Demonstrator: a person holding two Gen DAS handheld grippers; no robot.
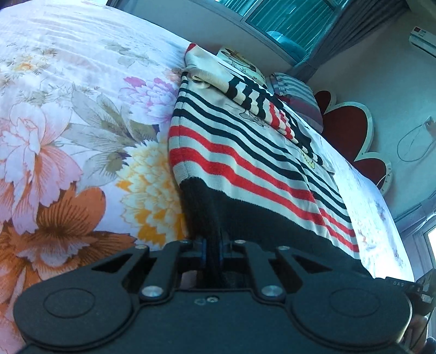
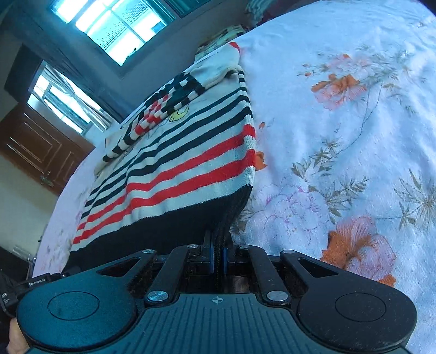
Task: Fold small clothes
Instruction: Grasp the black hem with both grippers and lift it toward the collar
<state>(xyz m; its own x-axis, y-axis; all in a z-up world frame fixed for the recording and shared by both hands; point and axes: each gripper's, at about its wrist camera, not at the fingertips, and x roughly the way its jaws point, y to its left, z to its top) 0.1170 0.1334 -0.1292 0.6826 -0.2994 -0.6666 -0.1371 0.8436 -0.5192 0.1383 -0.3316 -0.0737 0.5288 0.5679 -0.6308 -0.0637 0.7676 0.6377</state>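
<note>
While the striped sweater [image 1: 245, 168] lay spread on the floral bedsheet [image 1: 68, 130], both grippers had hold of its dark hem. At the bottom centre of the left wrist view, the left gripper [image 1: 214, 245] was pressed together on the near left corner of that black band, knit bunched between its blue pads. At the bottom centre of the right wrist view, the right gripper [image 2: 218, 257] pinched the hem's other corner in the same way, the fabric rising in a ridge from its closed jaws.

From the hem the sweater ran toward the upper middle of each frame, red and navy stripes on cream. One striped sleeve [image 2: 152, 114] was folded across the body. Beyond its far end sat a printed cushion [image 1: 239, 61]. A red flower-shaped headboard [image 1: 351, 128] stood at the right of the left view; a window [image 2: 114, 24] and a brown door [image 2: 41, 147] filled the upper left of the right view.
</note>
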